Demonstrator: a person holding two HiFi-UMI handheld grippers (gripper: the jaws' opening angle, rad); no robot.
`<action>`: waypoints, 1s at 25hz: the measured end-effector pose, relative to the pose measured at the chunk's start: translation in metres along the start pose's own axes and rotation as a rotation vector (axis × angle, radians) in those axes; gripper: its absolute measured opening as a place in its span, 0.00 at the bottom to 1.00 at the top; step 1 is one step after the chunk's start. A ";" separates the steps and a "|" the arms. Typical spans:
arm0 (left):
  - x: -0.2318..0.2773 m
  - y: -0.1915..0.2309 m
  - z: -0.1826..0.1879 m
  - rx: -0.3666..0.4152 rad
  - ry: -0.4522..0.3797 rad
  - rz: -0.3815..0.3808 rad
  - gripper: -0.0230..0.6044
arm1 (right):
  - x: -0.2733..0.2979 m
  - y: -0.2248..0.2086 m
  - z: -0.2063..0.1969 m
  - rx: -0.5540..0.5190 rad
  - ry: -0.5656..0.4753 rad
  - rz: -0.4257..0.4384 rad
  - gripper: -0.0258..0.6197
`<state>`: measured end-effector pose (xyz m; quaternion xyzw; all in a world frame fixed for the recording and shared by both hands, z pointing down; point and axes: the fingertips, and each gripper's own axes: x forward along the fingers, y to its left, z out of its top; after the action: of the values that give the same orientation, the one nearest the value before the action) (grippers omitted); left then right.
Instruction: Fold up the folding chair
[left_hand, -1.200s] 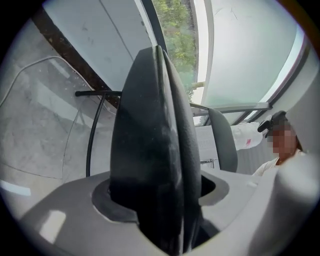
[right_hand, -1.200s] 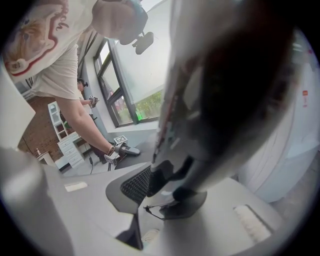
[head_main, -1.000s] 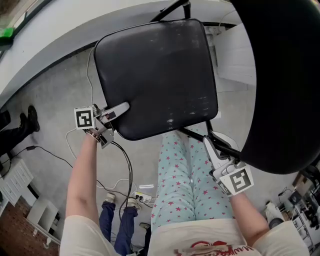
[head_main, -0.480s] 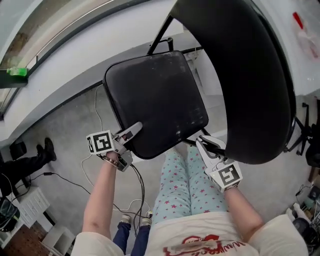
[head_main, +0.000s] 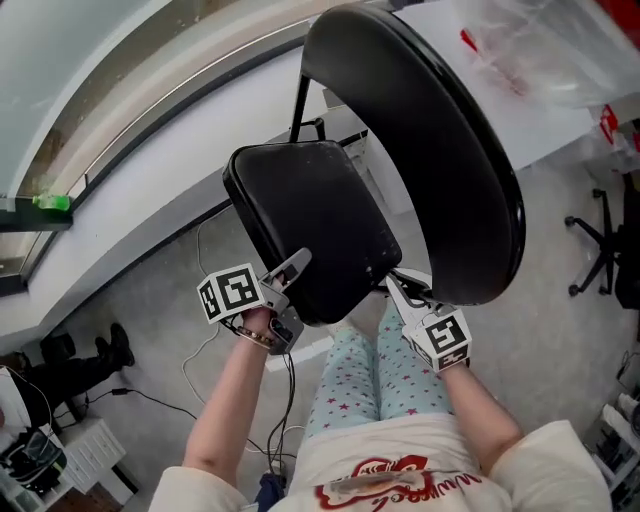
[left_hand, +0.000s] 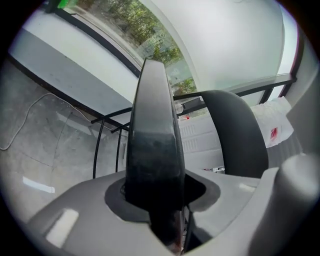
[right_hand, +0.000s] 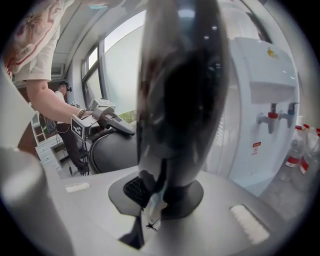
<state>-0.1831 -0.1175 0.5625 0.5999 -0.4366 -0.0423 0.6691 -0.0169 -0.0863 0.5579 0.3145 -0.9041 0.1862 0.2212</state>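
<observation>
"Concrete floor (head_main: 140, 330) below. Where's the folding chair (head_main: 330, 200)?"

"Half folded, right before me. Left claw (head_main: 300, 262) clamps the seat (head_main: 310, 215) by its edge; right claw (head_main: 393, 287), just tightened, pinches the backrest (head_main: 430, 150). Next, I reckon, press seat against backrest."

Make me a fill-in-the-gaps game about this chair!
1. On the chair, the left gripper is shut on the edge of the ____.
2. The whole chair is coloured ____.
3. The trousers have a pattern of little ____.
Missing words: seat; black; stars.
</observation>
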 end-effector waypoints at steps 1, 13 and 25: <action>0.007 -0.010 -0.001 0.002 0.001 0.010 0.31 | -0.004 -0.006 0.001 0.008 -0.004 -0.012 0.09; 0.074 -0.092 -0.006 0.030 0.011 0.176 0.26 | -0.022 -0.045 0.012 0.019 0.017 -0.053 0.09; 0.130 -0.134 -0.012 0.059 0.015 0.346 0.26 | -0.033 -0.075 0.018 0.020 0.037 -0.030 0.09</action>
<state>-0.0328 -0.2207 0.5210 0.5353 -0.5294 0.0909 0.6518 0.0502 -0.1331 0.5407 0.3267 -0.8932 0.1977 0.2374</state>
